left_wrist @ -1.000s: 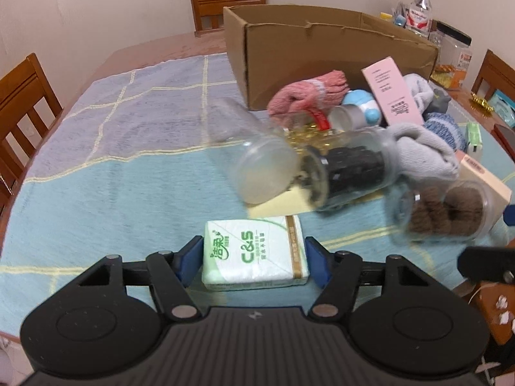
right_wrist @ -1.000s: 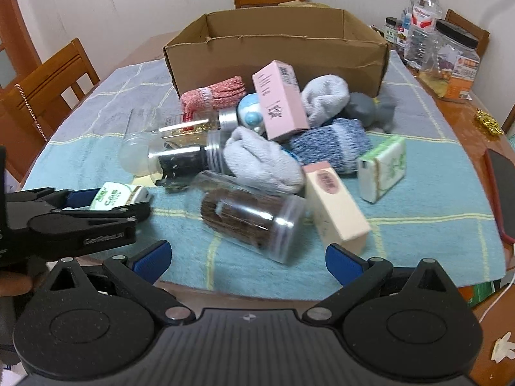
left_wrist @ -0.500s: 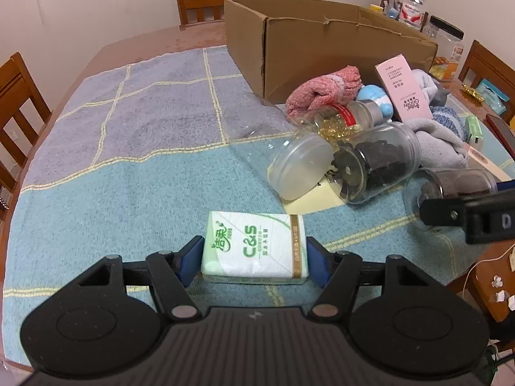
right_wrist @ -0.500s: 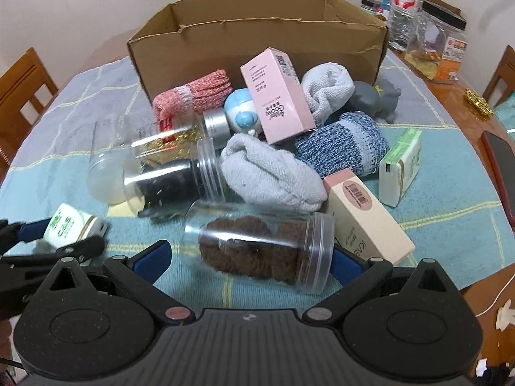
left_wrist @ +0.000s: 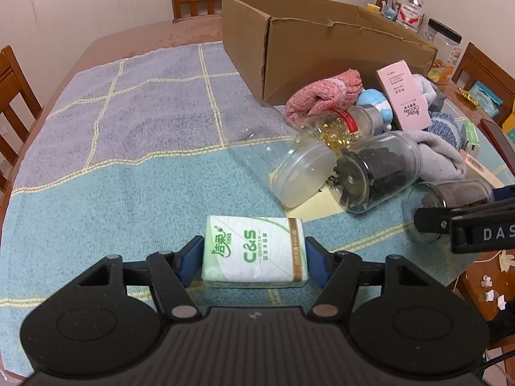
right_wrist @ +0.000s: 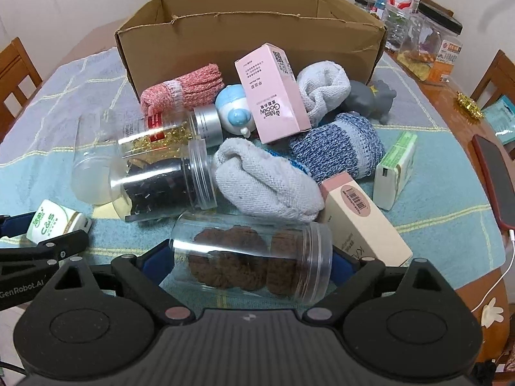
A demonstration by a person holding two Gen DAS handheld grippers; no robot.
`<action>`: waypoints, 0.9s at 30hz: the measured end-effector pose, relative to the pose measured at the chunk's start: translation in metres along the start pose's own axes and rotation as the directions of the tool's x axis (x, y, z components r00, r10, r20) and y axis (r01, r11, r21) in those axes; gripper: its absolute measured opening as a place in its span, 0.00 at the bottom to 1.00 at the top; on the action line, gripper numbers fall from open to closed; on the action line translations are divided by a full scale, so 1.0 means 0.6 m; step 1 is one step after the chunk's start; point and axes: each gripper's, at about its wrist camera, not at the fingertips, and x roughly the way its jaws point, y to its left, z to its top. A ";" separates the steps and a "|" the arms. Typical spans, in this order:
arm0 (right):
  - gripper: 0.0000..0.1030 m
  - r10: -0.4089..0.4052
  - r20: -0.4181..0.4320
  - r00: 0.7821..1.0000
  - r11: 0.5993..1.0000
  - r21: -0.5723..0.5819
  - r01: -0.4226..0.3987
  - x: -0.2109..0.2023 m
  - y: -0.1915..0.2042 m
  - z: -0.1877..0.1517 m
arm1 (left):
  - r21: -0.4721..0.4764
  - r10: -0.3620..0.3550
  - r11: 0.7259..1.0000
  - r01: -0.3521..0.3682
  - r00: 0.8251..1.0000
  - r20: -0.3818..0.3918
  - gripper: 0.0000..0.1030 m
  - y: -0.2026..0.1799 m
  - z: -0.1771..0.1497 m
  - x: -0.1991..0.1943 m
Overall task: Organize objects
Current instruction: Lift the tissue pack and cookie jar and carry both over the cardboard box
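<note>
Tissue pack (left_wrist: 254, 249), white and green with "C&S" printed on it, sits pinched between the blue pads of the left tool (left_wrist: 254, 257) at the near edge of the counter (left_wrist: 112, 167), on open blue checked cloth with wide bare room to its left and behind it. To its right lies a crowded heap: a clear jar with a pale lid (left_wrist: 302, 177), a jar of dark pieces (left_wrist: 379, 173), a bottle of golden capsules (left_wrist: 341, 128), a red knitted roll (left_wrist: 322, 96), and a pink carton (right_wrist: 273, 96) reading "Miss Gooey". Behind the heap stands an open cardboard box (right_wrist: 251, 32), its front wall touching the pile. The right tool (right_wrist: 251, 263) straddles a clear jar of brown cookies (right_wrist: 251, 257) lying on its side; its jaws are closing with the jar between them, and I cannot tell whether the pads press it yet. A grey folded sock (right_wrist: 267, 183) and a beige barcoded box (right_wrist: 363, 222) crowd that jar from behind and the right. A second small tissue pack (right_wrist: 396, 170) stands further right, near a phone (right_wrist: 495, 173) at the counter's edge. The right tool's arm, seen from the left camera, reads "DAS".
</note>
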 end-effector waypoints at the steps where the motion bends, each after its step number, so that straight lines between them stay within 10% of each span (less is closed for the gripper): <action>1: 0.94 0.003 -0.003 1.000 1.000 0.001 -0.003 -0.001 -0.002 0.001 | 0.001 -0.001 1.000 0.001 1.000 -0.005 0.63 0.000 0.001 -0.001; 27: 0.94 0.103 0.010 0.995 0.991 -0.090 -0.102 -0.096 -0.047 0.102 | 0.055 -0.069 0.996 0.067 0.997 0.036 0.62 -0.021 0.121 -0.092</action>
